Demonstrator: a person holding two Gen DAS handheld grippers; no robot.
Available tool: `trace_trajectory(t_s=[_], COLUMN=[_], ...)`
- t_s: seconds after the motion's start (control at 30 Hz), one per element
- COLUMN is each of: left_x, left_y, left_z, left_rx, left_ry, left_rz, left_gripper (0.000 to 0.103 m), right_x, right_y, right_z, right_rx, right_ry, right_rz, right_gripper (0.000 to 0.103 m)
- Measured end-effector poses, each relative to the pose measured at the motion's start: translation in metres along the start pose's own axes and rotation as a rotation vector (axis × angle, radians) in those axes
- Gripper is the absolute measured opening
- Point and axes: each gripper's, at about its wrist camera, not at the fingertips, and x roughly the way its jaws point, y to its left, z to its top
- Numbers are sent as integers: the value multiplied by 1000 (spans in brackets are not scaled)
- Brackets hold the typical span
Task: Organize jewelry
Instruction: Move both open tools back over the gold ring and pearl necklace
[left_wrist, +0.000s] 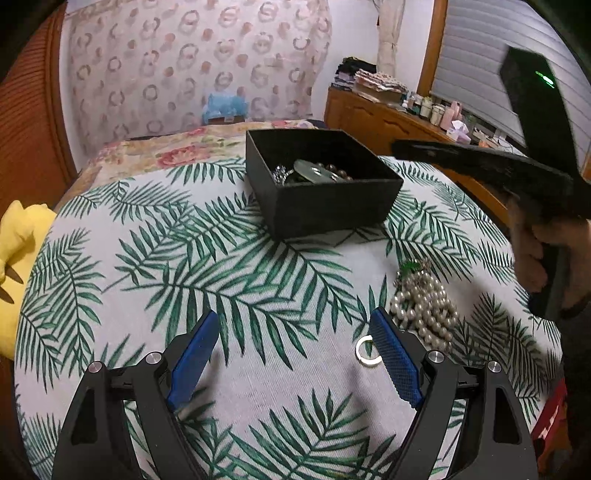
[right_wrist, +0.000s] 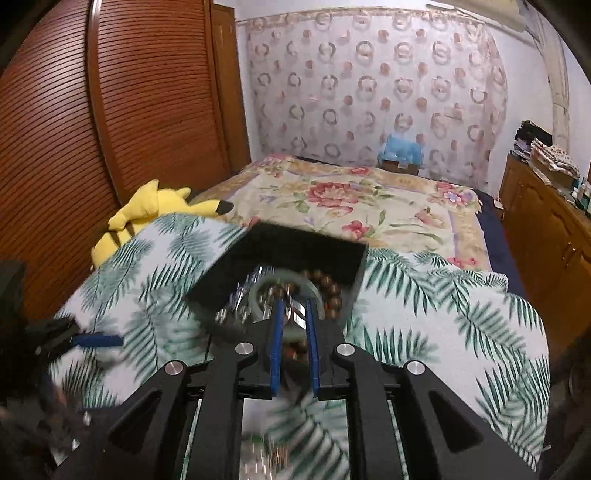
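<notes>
A black open box (left_wrist: 321, 195) stands on the palm-leaf cloth; it holds a jade bangle (left_wrist: 314, 171), brown beads and shiny pieces. My left gripper (left_wrist: 295, 328) is open and empty above the cloth. A silver ring (left_wrist: 367, 352) lies by its right finger, and a pile of pearl strands (left_wrist: 424, 306) lies just beyond. In the right wrist view my right gripper (right_wrist: 294, 306) hovers over the box (right_wrist: 280, 254), jaws nearly closed with a narrow gap; the bangle (right_wrist: 291, 280) and brown beads (right_wrist: 328, 288) lie below. Whether it holds anything is blurred.
The cloth (left_wrist: 184, 258) covers a round table at the foot of a floral bed (right_wrist: 351, 199). A yellow plush toy (right_wrist: 147, 210) sits at the left edge. A wooden dresser (left_wrist: 388, 118) stands to the right, and a red object (left_wrist: 552, 417) lies at the table's right edge.
</notes>
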Motion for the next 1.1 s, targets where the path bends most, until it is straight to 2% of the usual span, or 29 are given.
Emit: trace_trajectory(t_s=[0.2,0.47,0.53,0.6,0.77,1.0,1.1], left_x=[-1,4,6,8,8,4,4], left_y=[-9,-24,-28,-30,-33,-35,-42], left_z=[-9,-18,-20,-21,-24,-25,-25], left_rx=[11,53,63,71,77,75,114], left_ry=[17,48,56,63,63,33,21], left_rz=[-18,-36,-41,-42,-40,-51,-12], left_gripper=[80,80,80,80,80,80,75], right_x=[-23,-27,-26,-27,-21,-16,-16], right_y=[0,5,9,14,27,28,30], right_z=[-36,-83,-88,-93,-99,-103,-103], right_rx=[-12,-11,-19,-30,-69,-87,-91], right_ry=[21,107,120,125,162,182,178], right_rz=[-4,17,27,32,56,37,27], right_gripper=[15,16,17,23,23,23,23])
